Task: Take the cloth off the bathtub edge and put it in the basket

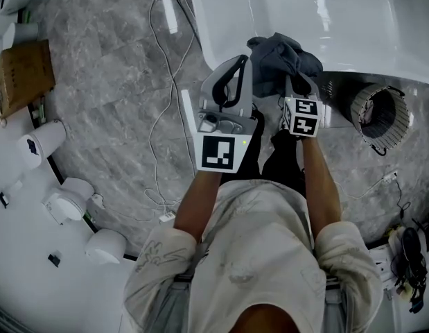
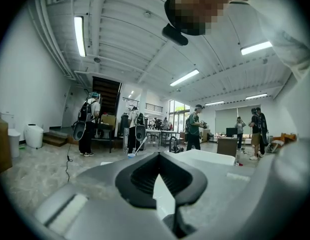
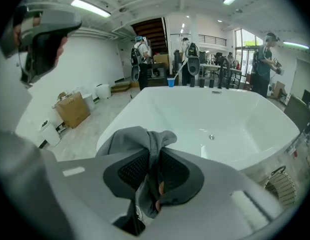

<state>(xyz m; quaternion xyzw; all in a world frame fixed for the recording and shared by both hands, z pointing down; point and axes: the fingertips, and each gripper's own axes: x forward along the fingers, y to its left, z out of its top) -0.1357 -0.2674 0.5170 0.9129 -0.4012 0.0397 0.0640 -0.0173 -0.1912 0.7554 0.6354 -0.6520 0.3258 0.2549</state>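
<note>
The right gripper [image 3: 153,159] has its jaws pinched almost together on a fold of the dark grey cloth [image 3: 127,136]. The cloth wells up out of the pads in a crumpled heap with no clear long axis, slumped over the near edge of the white bathtub [image 1: 380,68]. The wire basket [image 1: 403,127] stands on the floor to that gripper's right, beside the tub, so I'd expect a short swing rightward and down; the left gripper [image 1: 231,82] sits alongside, closed on nothing.
</note>
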